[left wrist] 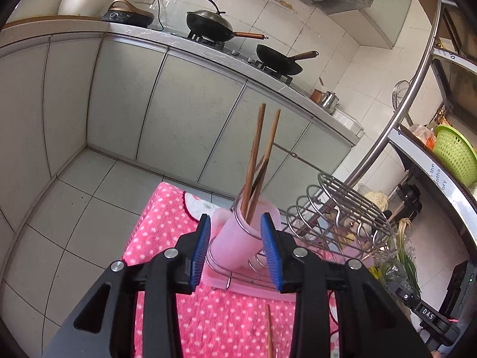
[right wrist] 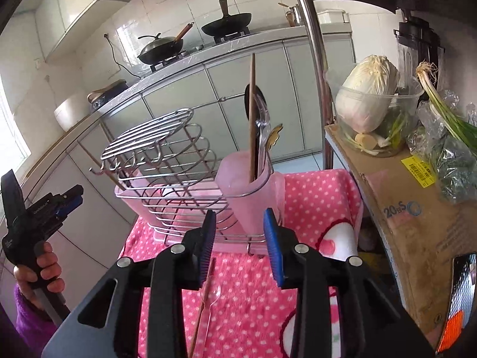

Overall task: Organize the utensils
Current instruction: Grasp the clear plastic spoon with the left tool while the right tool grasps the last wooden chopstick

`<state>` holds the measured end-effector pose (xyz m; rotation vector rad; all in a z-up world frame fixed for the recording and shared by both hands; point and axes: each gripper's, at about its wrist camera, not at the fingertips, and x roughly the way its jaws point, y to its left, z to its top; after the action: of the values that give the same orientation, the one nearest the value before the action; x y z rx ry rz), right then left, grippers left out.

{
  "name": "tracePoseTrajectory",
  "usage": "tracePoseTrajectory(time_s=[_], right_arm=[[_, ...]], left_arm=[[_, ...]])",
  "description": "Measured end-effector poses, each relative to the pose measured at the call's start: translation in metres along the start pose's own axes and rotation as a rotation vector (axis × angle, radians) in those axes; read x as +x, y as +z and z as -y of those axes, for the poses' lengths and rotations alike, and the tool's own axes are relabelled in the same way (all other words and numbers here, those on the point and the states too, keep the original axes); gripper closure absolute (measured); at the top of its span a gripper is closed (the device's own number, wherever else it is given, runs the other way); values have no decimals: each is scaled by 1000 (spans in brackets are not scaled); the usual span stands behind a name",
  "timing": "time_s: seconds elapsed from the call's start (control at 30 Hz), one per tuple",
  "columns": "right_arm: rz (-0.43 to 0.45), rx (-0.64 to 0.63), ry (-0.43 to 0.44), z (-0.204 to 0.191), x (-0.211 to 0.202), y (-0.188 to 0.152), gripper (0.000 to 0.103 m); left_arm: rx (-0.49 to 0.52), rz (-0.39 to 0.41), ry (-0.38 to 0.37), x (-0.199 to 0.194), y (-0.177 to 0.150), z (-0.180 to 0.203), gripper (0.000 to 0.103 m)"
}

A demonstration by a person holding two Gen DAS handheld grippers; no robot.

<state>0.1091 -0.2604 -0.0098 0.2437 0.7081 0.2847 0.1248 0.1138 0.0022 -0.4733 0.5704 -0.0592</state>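
Note:
A pink utensil cup sits in the wire dish rack. It holds wooden chopsticks and spoons. One chopstick and a clear plastic spoon lie on the pink dotted cloth. My left gripper is open and empty, its pads either side of the cup. It also shows in the right wrist view, held up at the far left. My right gripper is open and empty above the loose chopstick and spoon.
A cardboard box at the right carries a cabbage in a bowl and green onions. A steel shelf post stands behind. Woks sit on the far counter's stove. A green basket is on the shelf.

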Motion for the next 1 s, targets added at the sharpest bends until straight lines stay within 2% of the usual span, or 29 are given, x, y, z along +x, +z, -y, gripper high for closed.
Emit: tracePoseTrajectory(time_s=[0.2,0.47,0.57,0.67,0.77,1.0], right_arm=[[-54,8,52,-12,-1,-35,69],[-108,72,42,-1,13,-66,69],[-141,98,47,8,20,-74,69],[-180,127,72,15,27,-81,69],[-194,157,90,22,30,-86,69],[-202,175,95,30,33,-88,70]], left_arm=[[44,-116,-11,5,-40,9,69],[82,-386,-26,52,-103,24,69],[98,-472,-44,70,-122,35,74],[68,-569,-74,90,-137,42,78],[80,-611,-64,109,-144,52,78],[193,-652,11,146,-161,85,78]])
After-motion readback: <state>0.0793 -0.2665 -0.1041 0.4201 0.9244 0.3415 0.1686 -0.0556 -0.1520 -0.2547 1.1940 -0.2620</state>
